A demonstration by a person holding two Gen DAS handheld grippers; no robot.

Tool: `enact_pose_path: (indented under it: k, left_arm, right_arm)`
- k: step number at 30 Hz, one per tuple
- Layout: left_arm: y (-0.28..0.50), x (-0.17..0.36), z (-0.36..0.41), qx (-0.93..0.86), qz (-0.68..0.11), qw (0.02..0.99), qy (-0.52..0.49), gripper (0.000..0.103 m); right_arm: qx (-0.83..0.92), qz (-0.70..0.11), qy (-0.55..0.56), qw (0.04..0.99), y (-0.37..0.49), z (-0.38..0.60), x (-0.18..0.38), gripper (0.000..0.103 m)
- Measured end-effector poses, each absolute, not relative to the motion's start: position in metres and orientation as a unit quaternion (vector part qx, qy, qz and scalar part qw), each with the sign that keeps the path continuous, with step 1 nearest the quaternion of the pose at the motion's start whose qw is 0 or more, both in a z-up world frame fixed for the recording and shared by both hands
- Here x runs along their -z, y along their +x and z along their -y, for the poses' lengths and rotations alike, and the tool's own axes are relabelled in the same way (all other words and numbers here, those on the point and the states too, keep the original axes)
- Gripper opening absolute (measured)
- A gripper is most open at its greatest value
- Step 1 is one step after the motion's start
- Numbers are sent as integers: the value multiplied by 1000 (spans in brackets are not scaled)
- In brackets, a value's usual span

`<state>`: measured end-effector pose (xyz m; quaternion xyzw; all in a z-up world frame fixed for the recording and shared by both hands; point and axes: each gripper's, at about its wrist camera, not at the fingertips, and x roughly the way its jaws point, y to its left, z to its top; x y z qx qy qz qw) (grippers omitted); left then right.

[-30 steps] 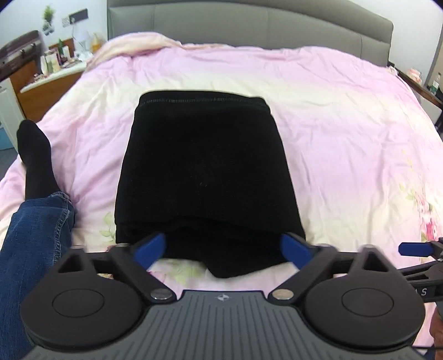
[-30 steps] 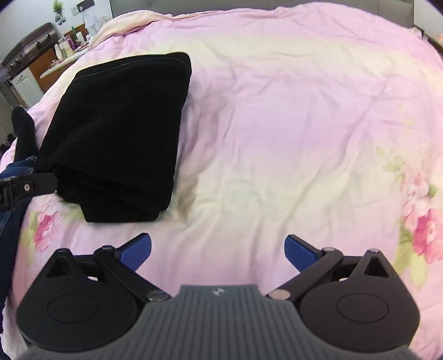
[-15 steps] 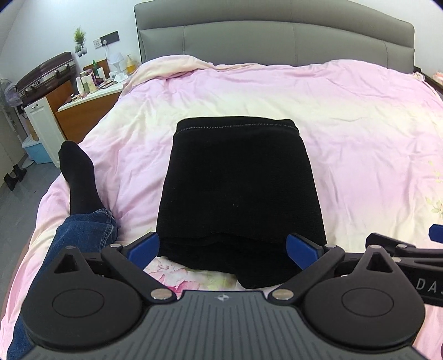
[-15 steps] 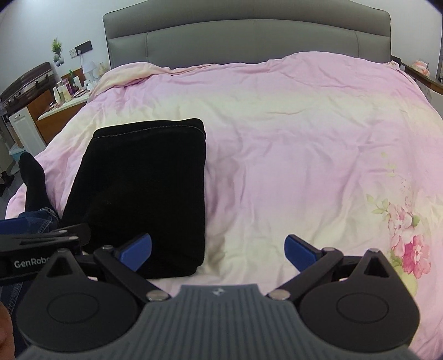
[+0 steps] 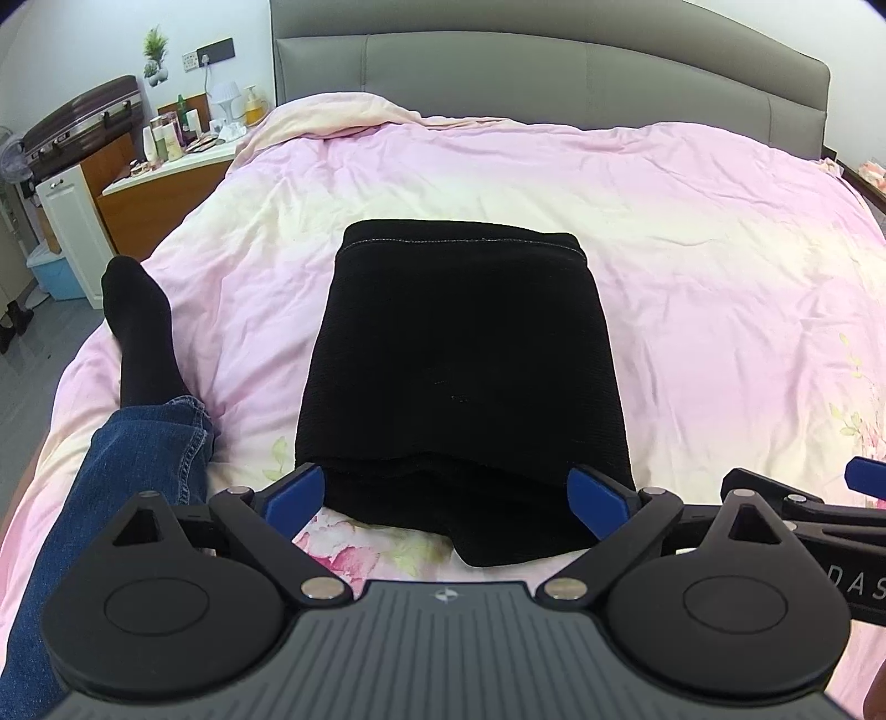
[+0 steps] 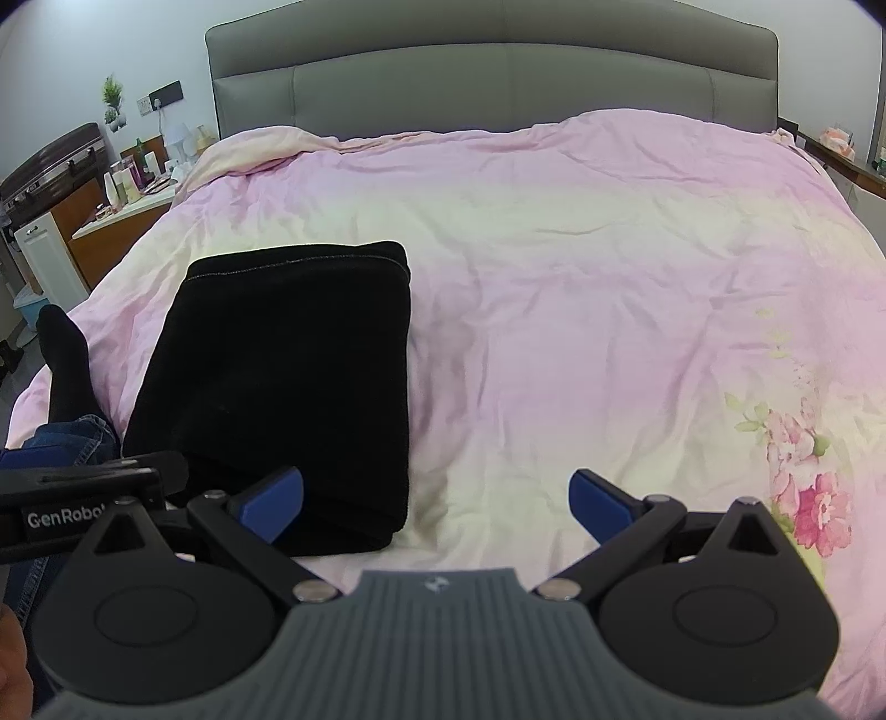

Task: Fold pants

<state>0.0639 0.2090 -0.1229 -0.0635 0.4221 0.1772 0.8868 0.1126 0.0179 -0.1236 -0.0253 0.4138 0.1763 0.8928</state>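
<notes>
Pink quilt (image 5: 692, 232) over bed, grey headboard (image 6: 498, 72) beyond. Folded pants (image 5: 459, 376) ahead of left gripper (image 5: 448, 493), left of right gripper (image 6: 437, 498); both spread wide, empty. Pant layers indistinct.

Bedroom: bed (image 5: 720, 232) with pink floral duvet and grey padded headboard (image 5: 554, 72); pale wall (image 5: 83, 50); wooden bedside counter (image 5: 155, 194) bearing bottles at left; white cabinet (image 5: 66, 221), blue bin (image 5: 52, 274), grey floor (image 5: 33, 360).

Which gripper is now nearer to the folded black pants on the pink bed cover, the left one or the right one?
Left. The left gripper hangs open directly at the folded black pants' near edge; the right gripper is open beside them, over bare cover.
</notes>
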Motion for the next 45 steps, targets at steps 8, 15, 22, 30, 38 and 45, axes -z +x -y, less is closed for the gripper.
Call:
enact_pose_path:
  k: [8,15,22,30,38,45]
  left_arm:
    - [65,123,-209,-168,-424,888,-66,103]
    - [64,123,-209,-170,-424,887,-63,103]
    - [65,123,-209,-170,-425,887,-63,103]
    - [64,123,-208,-170,-426,887,-61,103]
    - [65,123,-208,-169,-426,887,-61,103]
    - [65,123,-209,-167,-426,887,-63,103]
  right_arm:
    - [-173,-412,-30,894,111,-15,123,98]
    - [-170,-412,-35,894,112,-16,123,98]
    - [-170,-413,-36,894,113,-16,123,98]
    - [-168,-413,-39,894,112,-16,124,98]
    - [-168,-414,-37,894,112,-15,125,98]
    - [-167,-417,-34,893,113,-13,126,98]
